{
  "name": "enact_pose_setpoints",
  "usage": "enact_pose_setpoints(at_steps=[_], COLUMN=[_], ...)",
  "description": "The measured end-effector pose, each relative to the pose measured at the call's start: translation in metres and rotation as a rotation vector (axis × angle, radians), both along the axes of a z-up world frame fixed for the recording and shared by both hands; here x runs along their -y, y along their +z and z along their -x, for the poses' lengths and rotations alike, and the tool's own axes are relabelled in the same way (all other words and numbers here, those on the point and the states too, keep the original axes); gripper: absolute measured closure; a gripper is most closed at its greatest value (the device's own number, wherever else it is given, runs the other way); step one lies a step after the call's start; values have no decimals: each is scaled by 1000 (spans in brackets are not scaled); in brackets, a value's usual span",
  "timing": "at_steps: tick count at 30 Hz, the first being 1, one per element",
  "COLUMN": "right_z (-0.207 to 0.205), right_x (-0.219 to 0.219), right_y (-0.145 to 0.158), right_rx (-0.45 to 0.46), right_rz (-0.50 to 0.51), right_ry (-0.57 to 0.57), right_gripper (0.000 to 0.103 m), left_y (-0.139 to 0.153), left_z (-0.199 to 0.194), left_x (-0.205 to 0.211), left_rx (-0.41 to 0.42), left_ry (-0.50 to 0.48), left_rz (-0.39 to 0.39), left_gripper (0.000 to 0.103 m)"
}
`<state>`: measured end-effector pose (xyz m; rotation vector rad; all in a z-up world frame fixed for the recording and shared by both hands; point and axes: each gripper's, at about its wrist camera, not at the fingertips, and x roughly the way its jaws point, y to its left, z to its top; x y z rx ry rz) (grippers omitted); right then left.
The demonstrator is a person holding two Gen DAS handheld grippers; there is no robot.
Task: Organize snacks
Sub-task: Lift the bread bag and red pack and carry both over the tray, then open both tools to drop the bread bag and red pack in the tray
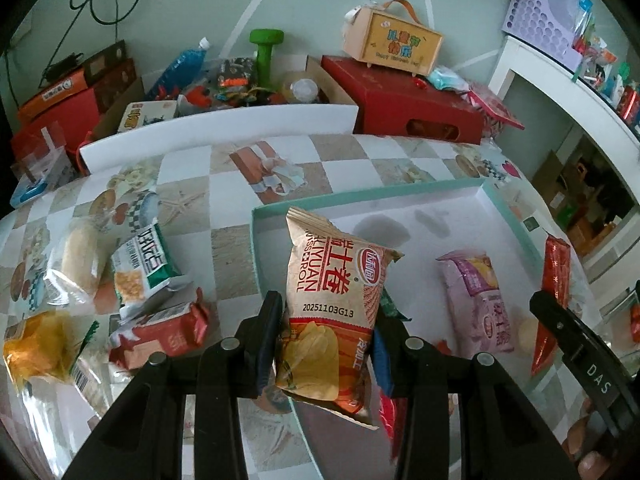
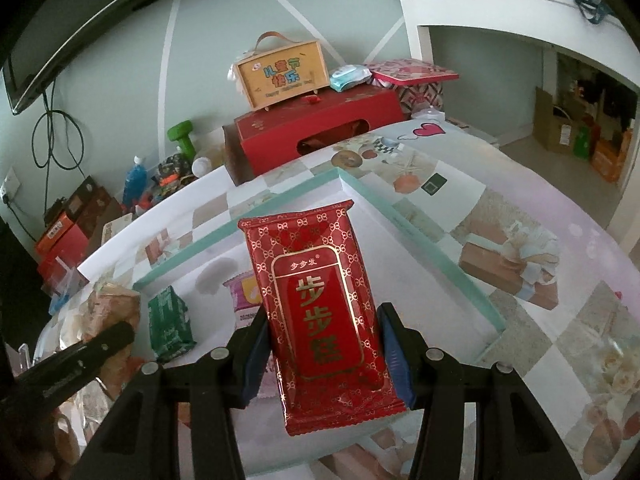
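My left gripper [image 1: 326,344] is shut on a tan and orange egg-roll snack bag [image 1: 334,304], held upright over the near left corner of the white tray with a teal rim [image 1: 256,248]. A pink snack bag [image 1: 478,300] lies inside the tray. My right gripper [image 2: 322,354] is shut on a red packet with gold characters [image 2: 320,324], held over the same tray [image 2: 440,252]. In the right wrist view a green packet [image 2: 170,330] and the pink bag [image 2: 244,296] lie in the tray. The right gripper's finger [image 1: 568,332] and its red packet [image 1: 554,300] show at the right edge of the left wrist view.
Loose snacks lie on the patterned tablecloth left of the tray: a bread roll [image 1: 78,258], a green and white packet [image 1: 146,264], a red packet [image 1: 168,334], a yellow bag [image 1: 38,346]. Behind stand a red box [image 1: 404,100], a wooden case [image 1: 394,42], a green dumbbell [image 1: 266,52].
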<state>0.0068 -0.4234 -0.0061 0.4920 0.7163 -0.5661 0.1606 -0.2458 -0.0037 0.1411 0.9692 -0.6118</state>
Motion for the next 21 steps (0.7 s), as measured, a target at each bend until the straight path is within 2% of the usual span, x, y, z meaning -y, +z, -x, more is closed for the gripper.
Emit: enact_pose_setpoints(at_steps=[18, 19, 21], right_z=[-19, -20, -21], right_x=[7, 9, 10], right_y=[-5, -5, -4], right_rx=[-4, -3, -3], right_rz=[-13, -13, -11], right_ry=[11, 8, 4], right_gripper=[49, 49, 49], left_y=[11, 12, 14], left_z=[-7, -7, -8], left_x=[53, 54, 55], left_rx=[-16, -19, -27], left_ry=[-88, -88, -89], left_rz=[11, 16, 23], left_gripper=[61, 60, 53])
